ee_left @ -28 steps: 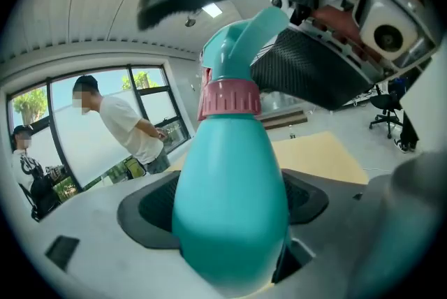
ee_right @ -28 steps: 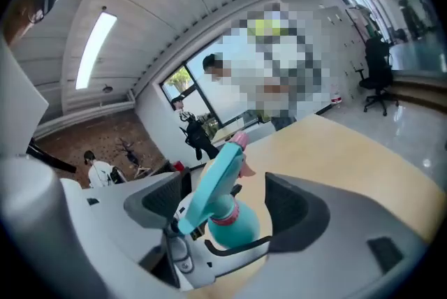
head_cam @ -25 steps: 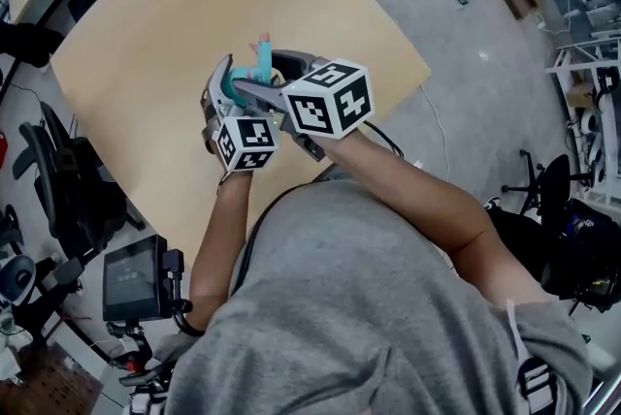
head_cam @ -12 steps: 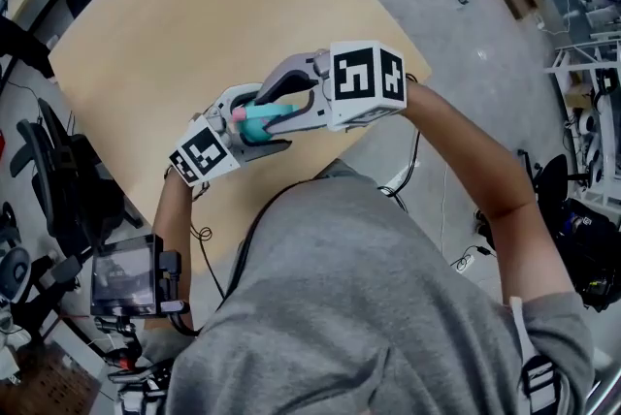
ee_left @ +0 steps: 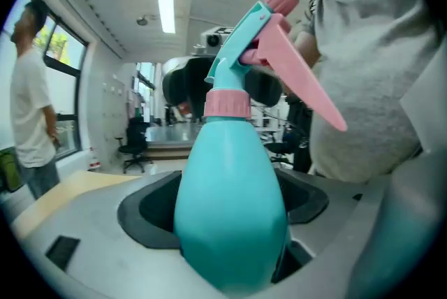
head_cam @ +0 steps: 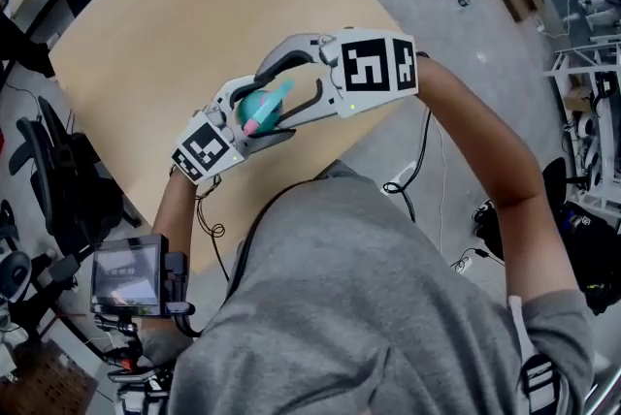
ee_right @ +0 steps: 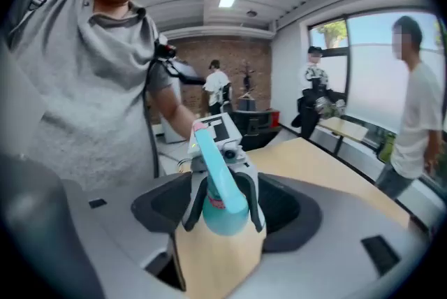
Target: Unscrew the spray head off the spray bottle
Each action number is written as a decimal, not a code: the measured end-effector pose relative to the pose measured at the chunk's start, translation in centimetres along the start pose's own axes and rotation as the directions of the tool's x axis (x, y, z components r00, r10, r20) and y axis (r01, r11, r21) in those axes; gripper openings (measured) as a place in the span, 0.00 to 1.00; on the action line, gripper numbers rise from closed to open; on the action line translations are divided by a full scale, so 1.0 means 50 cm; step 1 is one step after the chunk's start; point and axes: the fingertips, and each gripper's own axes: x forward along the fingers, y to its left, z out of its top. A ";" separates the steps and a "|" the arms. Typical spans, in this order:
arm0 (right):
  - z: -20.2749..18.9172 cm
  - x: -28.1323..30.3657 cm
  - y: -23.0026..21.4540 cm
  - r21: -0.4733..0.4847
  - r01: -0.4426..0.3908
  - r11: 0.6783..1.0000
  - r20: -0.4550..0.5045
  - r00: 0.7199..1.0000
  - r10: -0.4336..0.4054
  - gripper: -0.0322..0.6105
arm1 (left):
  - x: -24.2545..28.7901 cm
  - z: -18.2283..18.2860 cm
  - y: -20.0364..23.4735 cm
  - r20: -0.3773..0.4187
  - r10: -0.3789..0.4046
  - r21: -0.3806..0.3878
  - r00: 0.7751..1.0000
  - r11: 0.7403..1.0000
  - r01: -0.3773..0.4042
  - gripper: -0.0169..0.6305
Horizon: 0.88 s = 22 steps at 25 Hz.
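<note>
A teal spray bottle is held above the wooden table, close in front of the person's chest. My left gripper is shut on its body. The pink collar, the teal spray head and the pink trigger rise past the left jaws. My right gripper faces the bottle from the right. Its jaws have just been opening. The spray head lies between them, and the pads stand clear of it on both sides.
Office chairs and a small screen on a stand crowd the floor left of the table. Cables trail on the grey floor at the right. People stand by the windows and one stands at the left.
Both grippers swung round with the bottle, the left cube going down-left and the right cube up-right with a roll. The right jaws closed near the spray head and have since widened.
</note>
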 end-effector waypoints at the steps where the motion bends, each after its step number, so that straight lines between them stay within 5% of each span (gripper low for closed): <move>1: 0.004 -0.015 -0.022 0.064 0.065 0.996 0.056 0.996 -0.069 0.51 | -0.005 -0.007 0.032 -0.002 0.105 -0.011 0.994 0.994 -0.105 0.64; 3: 0.021 -0.059 -0.051 0.239 0.129 0.962 0.225 0.957 -0.185 0.58 | -0.020 -0.028 0.091 -0.035 0.312 -0.021 0.949 0.950 -0.313 0.64; 4: 0.031 -0.087 -0.064 0.350 0.132 0.927 0.329 0.910 -0.254 0.60 | -0.029 -0.040 0.116 -0.060 0.404 -0.024 0.913 0.914 -0.406 0.64; 5: 0.038 -0.117 -0.082 0.478 0.124 0.870 0.419 0.838 -0.349 0.61 | -0.039 -0.053 0.136 -0.087 0.483 -0.023 0.871 0.873 -0.487 0.64; 7: 0.030 -0.165 -0.129 0.711 0.078 0.698 0.480 0.673 -0.563 0.61 | -0.056 -0.076 0.165 -0.132 0.602 0.006 0.788 0.795 -0.606 0.64; 8: 0.021 -0.172 -0.149 0.782 0.054 0.621 0.461 0.620 -0.634 0.61 | -0.063 -0.082 0.175 -0.146 0.645 0.035 0.750 0.761 -0.648 0.64; 9: 0.016 -0.167 -0.160 0.819 0.040 0.572 0.437 0.601 -0.669 0.61 | -0.068 -0.083 0.184 -0.152 0.682 0.065 0.715 0.729 -0.681 0.64; 12: 0.005 -0.115 -0.162 0.858 0.068 0.509 0.348 0.651 -0.674 0.61 | -0.075 -0.071 0.202 -0.136 0.761 0.110 0.634 0.647 -0.754 0.64; 15: -0.029 -0.052 -0.150 0.837 0.228 0.497 0.195 0.725 -0.661 0.61 | -0.075 -0.053 0.207 -0.111 0.798 0.137 0.593 0.603 -0.786 0.64; 18: -0.058 0.005 -0.131 0.764 0.354 0.540 0.075 0.782 -0.619 0.60 | -0.060 -0.043 0.201 -0.102 0.790 0.163 0.605 0.613 -0.773 0.64; 19: -0.064 0.012 -0.126 0.743 0.385 0.548 0.048 0.785 -0.617 0.52 | -0.056 -0.042 0.198 -0.099 0.781 0.159 0.616 0.624 -0.765 0.64; 20: -0.070 0.013 -0.123 0.722 0.413 0.554 0.027 0.784 -0.620 0.32 | -0.054 -0.042 0.196 -0.095 0.769 0.148 0.633 0.639 -0.755 0.64; 22: -0.076 0.012 -0.118 0.686 0.440 0.580 0.009 0.791 -0.612 0.27 | -0.049 -0.043 0.185 -0.076 0.725 0.117 0.685 0.688 -0.716 0.64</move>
